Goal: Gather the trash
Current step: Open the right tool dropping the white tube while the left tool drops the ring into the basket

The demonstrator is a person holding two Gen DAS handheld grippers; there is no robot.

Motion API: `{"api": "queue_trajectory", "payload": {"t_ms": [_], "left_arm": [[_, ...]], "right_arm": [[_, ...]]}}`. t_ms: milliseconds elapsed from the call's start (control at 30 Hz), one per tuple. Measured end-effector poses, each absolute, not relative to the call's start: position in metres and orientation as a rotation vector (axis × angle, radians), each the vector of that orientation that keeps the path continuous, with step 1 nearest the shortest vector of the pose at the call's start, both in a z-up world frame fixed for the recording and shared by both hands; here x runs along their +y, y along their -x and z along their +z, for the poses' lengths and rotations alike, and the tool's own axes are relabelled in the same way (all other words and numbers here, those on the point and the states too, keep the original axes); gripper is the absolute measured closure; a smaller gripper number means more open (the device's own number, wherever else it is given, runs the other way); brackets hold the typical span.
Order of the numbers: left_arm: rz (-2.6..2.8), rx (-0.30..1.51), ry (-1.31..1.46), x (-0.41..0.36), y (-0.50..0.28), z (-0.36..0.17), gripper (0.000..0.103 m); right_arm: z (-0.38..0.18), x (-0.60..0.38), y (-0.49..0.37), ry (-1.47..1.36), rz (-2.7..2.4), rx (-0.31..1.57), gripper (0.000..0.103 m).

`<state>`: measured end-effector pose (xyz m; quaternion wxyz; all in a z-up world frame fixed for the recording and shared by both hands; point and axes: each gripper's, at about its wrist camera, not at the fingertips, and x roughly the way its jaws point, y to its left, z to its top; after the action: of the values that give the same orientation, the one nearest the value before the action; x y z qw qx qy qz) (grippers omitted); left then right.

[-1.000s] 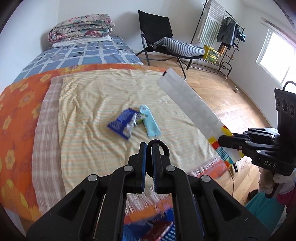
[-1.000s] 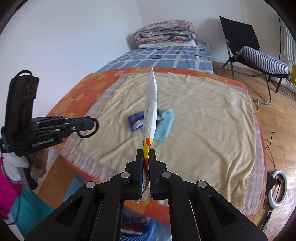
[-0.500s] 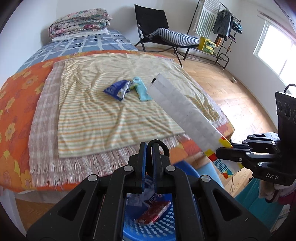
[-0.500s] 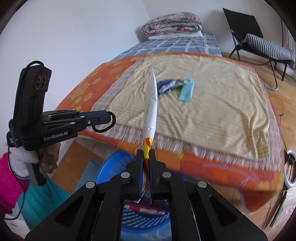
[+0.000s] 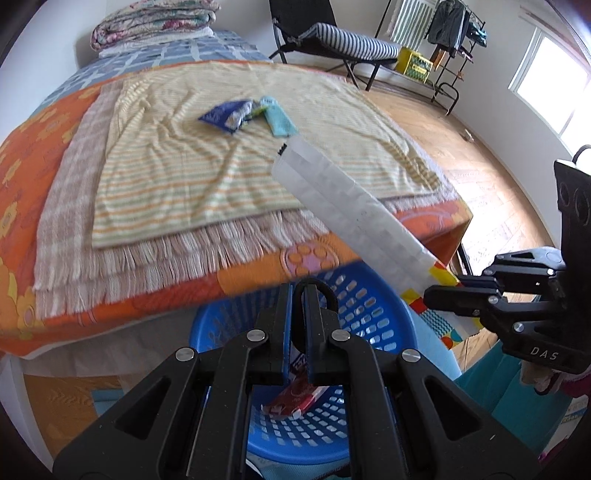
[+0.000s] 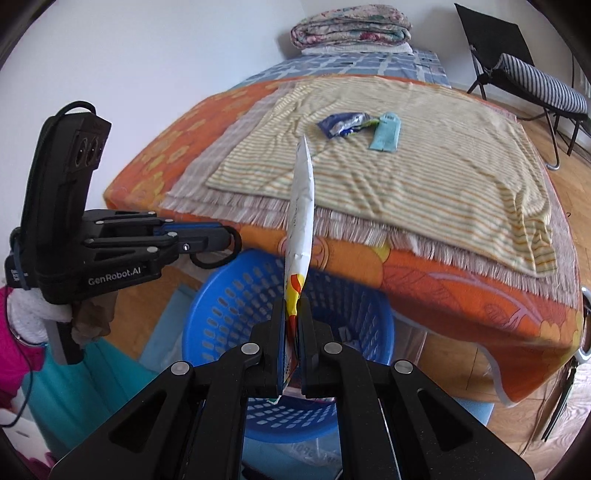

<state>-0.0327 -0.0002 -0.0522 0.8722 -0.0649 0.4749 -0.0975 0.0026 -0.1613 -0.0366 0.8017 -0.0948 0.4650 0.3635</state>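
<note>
basket (image 5: 369,306) contents half hidden behind jaws

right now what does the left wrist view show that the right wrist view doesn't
Only the left wrist view shows the red wrapper already lying in the blue basket, the clothes rack, the window, and the broad silvery face of the long wrapper.

Only the right wrist view shows the left gripper from the side, shut and empty, and the long wrapper edge-on.

Both show the right gripper shut on the long wrapper, the basket, and the dark blue packet and light blue packet on the bed.
</note>
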Motion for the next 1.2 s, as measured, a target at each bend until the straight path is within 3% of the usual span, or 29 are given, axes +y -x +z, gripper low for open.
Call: {"api": "queue_trajectory", "payload": {"t_ms": [833, 900, 933, 1000, 1033, 1067, 1100, 1200], "left_arm": [[-0.196, 1.073, 0.119, -0.004, 0.032, -0.080, 0.098], [-0.194, 1.079, 0.118, -0.004, 0.031, -0.081, 0.094], [-0.192, 1.081, 0.118, -0.004, 0.031, -0.081, 0.085], [-0.187, 1.077, 0.121, -0.004, 0.032, -0.081, 0.065], [-0.187, 1.072, 0.122, -0.003, 0.032, -0.081, 0.061], [-0.185, 1.068, 0.120, -0.003, 0.032, -0.080, 0.061], [-0.186, 1.068, 0.119, -0.003, 0.032, -0.080, 0.061], [-0.185, 1.068, 0.124, -0.002, 0.032, -0.080, 0.061]], "right_arm": [[-0.070, -0.153, 0.000, 0.231, 0.772, 1.094, 0.098], [-0.072, -0.151, 0.000, 0.242, 0.771, 1.103, 0.097], [-0.073, -0.151, 0.000, 0.249, 0.769, 1.107, 0.096], [-0.076, -0.150, 0.001, 0.256, 0.767, 1.116, 0.082], [-0.077, -0.150, 0.001, 0.256, 0.768, 1.120, 0.076], [-0.077, -0.150, 0.001, 0.255, 0.767, 1.119, 0.064], [-0.077, -0.150, 0.001, 0.255, 0.766, 1.116, 0.059], [-0.076, -0.151, 0.001, 0.258, 0.758, 1.113, 0.059]]}}
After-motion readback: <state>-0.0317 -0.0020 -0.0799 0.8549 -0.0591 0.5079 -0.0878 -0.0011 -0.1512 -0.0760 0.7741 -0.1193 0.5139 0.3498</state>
